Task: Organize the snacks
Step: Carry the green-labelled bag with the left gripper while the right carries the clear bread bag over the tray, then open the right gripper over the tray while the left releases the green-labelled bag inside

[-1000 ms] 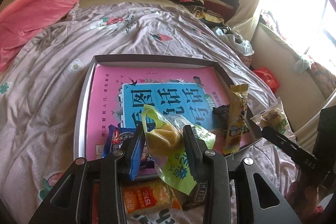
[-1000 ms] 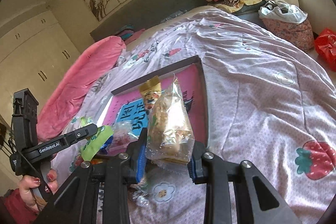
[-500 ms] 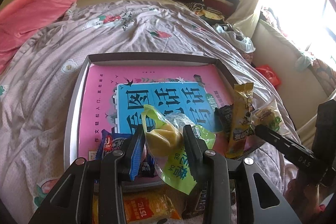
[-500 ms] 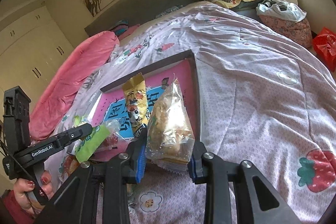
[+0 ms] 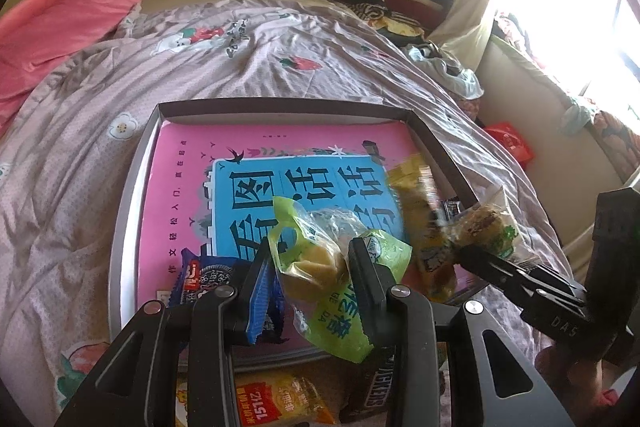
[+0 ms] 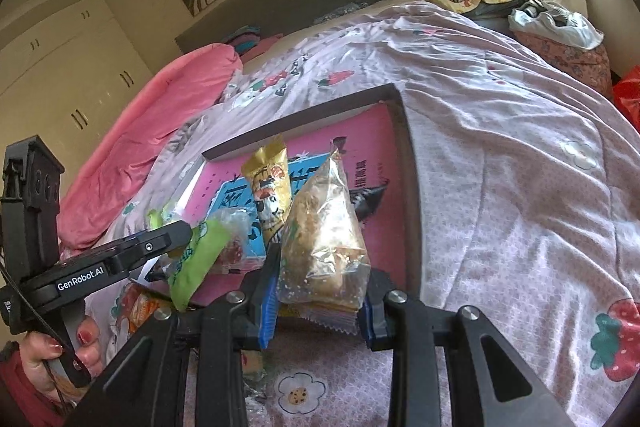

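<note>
Inside the shallow box (image 5: 136, 187), the far half of the pink book cover (image 5: 256, 147) lies bare, giving open room toward the back wall. The near right part is crowded: a yellow snack pack (image 5: 420, 211) stands there, with a dark wrapper (image 5: 450, 207) just beside it against the right wall. An Oreo pack (image 5: 208, 273) fills the near left corner. On the bed before the box, an orange pack (image 5: 276, 403) and a Snickers bar (image 5: 374, 391) block the near approach. The quilt (image 6: 520, 147) right of the box lies open.
</note>
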The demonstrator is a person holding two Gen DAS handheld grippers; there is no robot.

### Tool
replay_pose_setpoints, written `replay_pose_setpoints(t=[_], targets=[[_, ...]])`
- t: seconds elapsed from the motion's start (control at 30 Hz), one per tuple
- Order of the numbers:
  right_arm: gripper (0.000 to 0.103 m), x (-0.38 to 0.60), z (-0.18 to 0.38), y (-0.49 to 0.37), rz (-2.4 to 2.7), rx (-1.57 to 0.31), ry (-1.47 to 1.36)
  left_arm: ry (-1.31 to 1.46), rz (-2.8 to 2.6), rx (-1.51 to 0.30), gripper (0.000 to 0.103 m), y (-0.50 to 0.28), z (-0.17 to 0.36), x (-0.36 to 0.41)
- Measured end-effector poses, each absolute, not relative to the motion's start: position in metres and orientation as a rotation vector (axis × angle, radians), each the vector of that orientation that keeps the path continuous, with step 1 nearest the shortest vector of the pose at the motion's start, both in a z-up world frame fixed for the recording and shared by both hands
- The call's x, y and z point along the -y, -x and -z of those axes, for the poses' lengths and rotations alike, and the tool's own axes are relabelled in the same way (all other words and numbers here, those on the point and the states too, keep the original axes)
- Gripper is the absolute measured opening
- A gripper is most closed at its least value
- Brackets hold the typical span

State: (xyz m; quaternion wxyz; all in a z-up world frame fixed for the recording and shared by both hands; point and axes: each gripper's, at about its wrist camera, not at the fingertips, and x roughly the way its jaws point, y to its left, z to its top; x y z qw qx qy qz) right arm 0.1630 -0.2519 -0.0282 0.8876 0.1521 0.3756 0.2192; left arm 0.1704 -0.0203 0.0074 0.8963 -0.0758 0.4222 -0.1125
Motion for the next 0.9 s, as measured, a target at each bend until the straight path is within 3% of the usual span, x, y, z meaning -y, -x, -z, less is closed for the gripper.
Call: replay_pose_setpoints(t=[0.9], targets=[[0.034,0.241,0.027,-0.160,-0.440,-0.778,-0.233,0.146,0.218,-0.871,0.038,-0.175,-0.010,0.023]])
